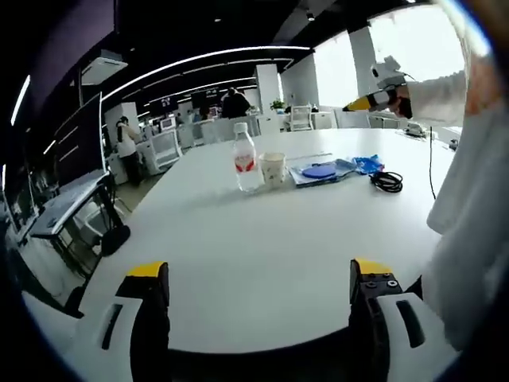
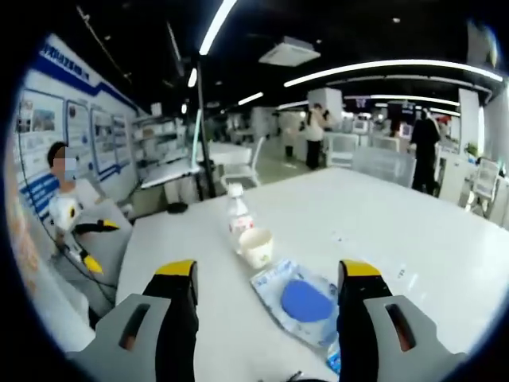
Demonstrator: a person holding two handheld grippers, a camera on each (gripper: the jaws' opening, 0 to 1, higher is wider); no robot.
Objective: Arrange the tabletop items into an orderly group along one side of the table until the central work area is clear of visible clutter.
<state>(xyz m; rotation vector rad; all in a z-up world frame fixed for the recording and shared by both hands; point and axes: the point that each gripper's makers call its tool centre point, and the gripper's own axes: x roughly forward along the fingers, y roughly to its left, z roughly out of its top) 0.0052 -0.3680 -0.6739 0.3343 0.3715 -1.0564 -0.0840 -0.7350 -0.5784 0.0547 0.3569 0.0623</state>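
Tools first: your left tool (image 1: 258,282) hovers with jaws apart over bare white surface (image 1: 262,247), holding nothing; your right tool (image 2: 266,282) is likewise spread and empty. Far across from your left tool, the water bottle (image 1: 246,162), paper cup (image 1: 273,169), blue disc (image 1: 319,171) on its plastic bag (image 1: 314,180) and black cable (image 1: 386,181) sit grouped.

Clear plastic water bottle (image 1: 246,161), red label, white cap: upright, just beside paper cup (image 1: 272,169), also upright. Flat plastic packet with round blue item (image 1: 320,172): lying beside the cup. Blue wrapper (image 1: 368,164) and coiled black cable (image 1: 386,181): further along, on the white table (image 1: 262,255)
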